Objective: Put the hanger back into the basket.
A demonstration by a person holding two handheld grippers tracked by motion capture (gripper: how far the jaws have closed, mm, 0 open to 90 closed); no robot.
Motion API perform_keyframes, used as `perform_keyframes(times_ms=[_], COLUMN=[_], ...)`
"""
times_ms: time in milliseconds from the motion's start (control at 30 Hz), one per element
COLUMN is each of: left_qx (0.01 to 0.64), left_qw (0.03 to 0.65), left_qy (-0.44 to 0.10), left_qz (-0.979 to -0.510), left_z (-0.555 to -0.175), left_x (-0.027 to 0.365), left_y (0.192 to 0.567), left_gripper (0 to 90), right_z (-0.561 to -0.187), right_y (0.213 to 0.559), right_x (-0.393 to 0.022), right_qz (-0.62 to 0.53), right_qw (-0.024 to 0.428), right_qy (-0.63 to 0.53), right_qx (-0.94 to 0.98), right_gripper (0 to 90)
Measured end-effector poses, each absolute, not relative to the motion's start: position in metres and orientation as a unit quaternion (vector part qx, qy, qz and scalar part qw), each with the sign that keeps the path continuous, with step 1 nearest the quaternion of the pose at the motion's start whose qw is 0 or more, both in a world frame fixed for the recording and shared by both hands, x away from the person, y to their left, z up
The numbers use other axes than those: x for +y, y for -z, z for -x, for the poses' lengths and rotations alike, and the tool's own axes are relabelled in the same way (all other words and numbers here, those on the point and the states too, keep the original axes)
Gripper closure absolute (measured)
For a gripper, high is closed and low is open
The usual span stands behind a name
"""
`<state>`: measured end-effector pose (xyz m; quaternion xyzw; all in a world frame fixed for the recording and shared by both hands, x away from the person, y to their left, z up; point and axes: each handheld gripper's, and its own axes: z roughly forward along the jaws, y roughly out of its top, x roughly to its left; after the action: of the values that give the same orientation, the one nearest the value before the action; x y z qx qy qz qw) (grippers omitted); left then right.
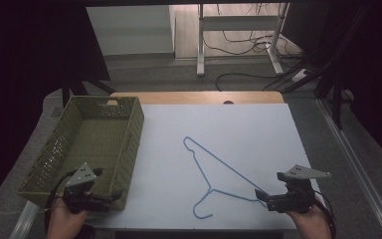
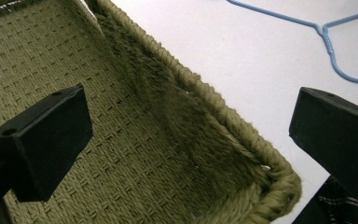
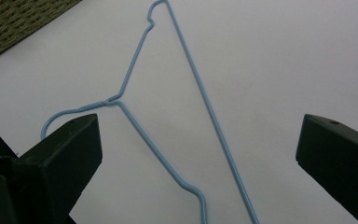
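A light blue wire hanger (image 1: 210,189) lies flat on the white table (image 1: 238,124), its hook pointing at the near edge. My right gripper (image 1: 268,189) hovers open just off the hanger's right end; in the right gripper view the hanger (image 3: 113,99) lies on the table between and beyond the wide-apart jaws of that gripper (image 3: 200,149). My left gripper (image 1: 114,196) is at the near right corner of an olive woven basket (image 1: 132,144). It (image 2: 189,135) is open and straddles the basket rim (image 2: 223,112), holding nothing. The hanger's hook (image 2: 324,32) shows beyond.
The basket takes up the table's left side, and its inside looks bare. A corner of it (image 3: 14,23) shows at the top left of the right gripper view. Behind the table are a desk frame (image 1: 201,45) and floor cables (image 1: 238,77).
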<state>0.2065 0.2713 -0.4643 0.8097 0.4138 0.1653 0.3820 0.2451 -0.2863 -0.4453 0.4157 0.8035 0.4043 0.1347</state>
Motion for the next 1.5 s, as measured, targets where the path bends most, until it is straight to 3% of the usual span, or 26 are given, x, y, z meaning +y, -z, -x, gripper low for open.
perform_keyframes(times_ms=[800,1500], left_qx=[0.418,0.374], left_qw=[0.395,0.434], left_qy=[-0.163,-0.147], left_qz=[-0.801,-0.807], left_z=[-0.208,-0.212], left_x=[0.272,0.239], left_y=[0.463,0.443], left_gripper=[0.0,0.2], right_z=[-0.244,-0.246], right_y=[0.443,0.435], right_x=[-0.281,-0.254], right_qz=[-0.417,-0.38], right_qw=[0.134,0.122], right_qy=[-0.383,-0.385], right_qx=[0.813,0.832], right_gripper=[0.0,16.7])
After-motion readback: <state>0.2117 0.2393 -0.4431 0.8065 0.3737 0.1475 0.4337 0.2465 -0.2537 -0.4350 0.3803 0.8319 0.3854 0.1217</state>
